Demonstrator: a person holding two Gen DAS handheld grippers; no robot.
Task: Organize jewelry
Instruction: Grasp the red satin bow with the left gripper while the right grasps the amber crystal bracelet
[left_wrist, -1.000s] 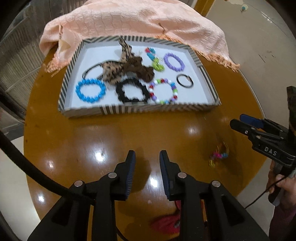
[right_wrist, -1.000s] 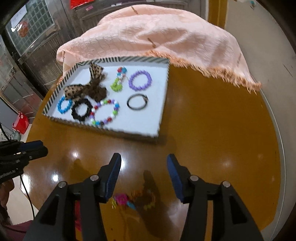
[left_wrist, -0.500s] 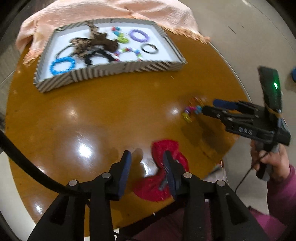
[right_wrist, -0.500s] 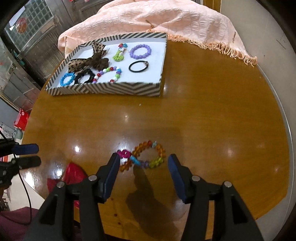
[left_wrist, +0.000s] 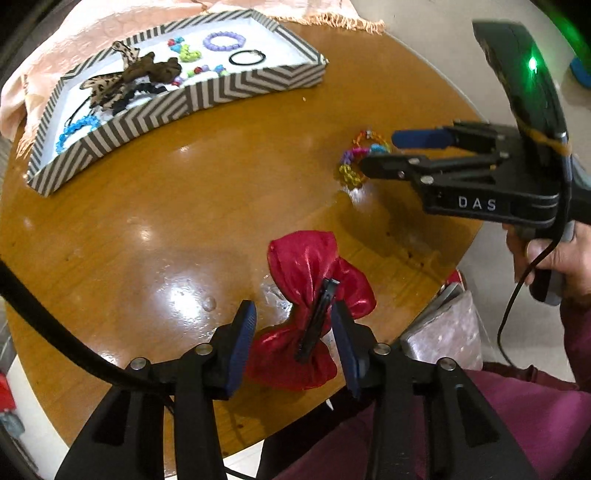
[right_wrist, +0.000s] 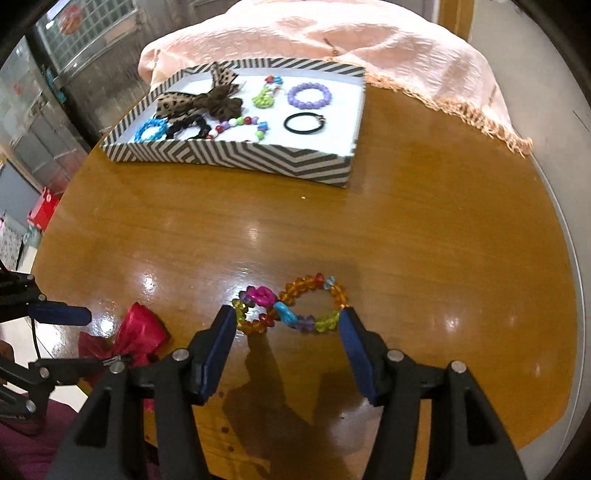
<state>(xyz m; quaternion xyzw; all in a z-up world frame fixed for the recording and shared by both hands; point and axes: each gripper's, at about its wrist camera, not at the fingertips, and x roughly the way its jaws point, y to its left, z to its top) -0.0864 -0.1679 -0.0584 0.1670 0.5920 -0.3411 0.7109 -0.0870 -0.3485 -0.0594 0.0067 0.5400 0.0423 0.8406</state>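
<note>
Your round brown worktop (right_wrist: 424, 229) now fills both views from lower down than a second ago, and the peach cloth (right_wrist: 369, 40) draped over its far edge has slid toward the top of each picture. Behind the cloth you can see metal grating and a pale floor off to the right.

The zigzag-striped tray (right_wrist: 236, 155) sits at the far side of the worktop, touching the cloth. Inside it lie a leopard-print bow (right_wrist: 199, 101), a blue bead bracelet (right_wrist: 149, 129), a black scrunchie (right_wrist: 188, 129), a purple bead bracelet (right_wrist: 308, 96), a black hair tie (right_wrist: 304, 123) and a multicolour bead string (right_wrist: 240, 123).

Your left claw (left_wrist: 291, 328) has dropped back to the near edge and widened; its fingers now stand on either side of the red satin bow (left_wrist: 306, 266), whose black clip faces up. They are not closed on it.

Your right claw (right_wrist: 288, 325) has come down too, jaws wide, straddling the amber and multicolour bead bracelet (right_wrist: 295, 304), which lies twisted into a figure eight on the bare wood, well apart from the tray.
</note>
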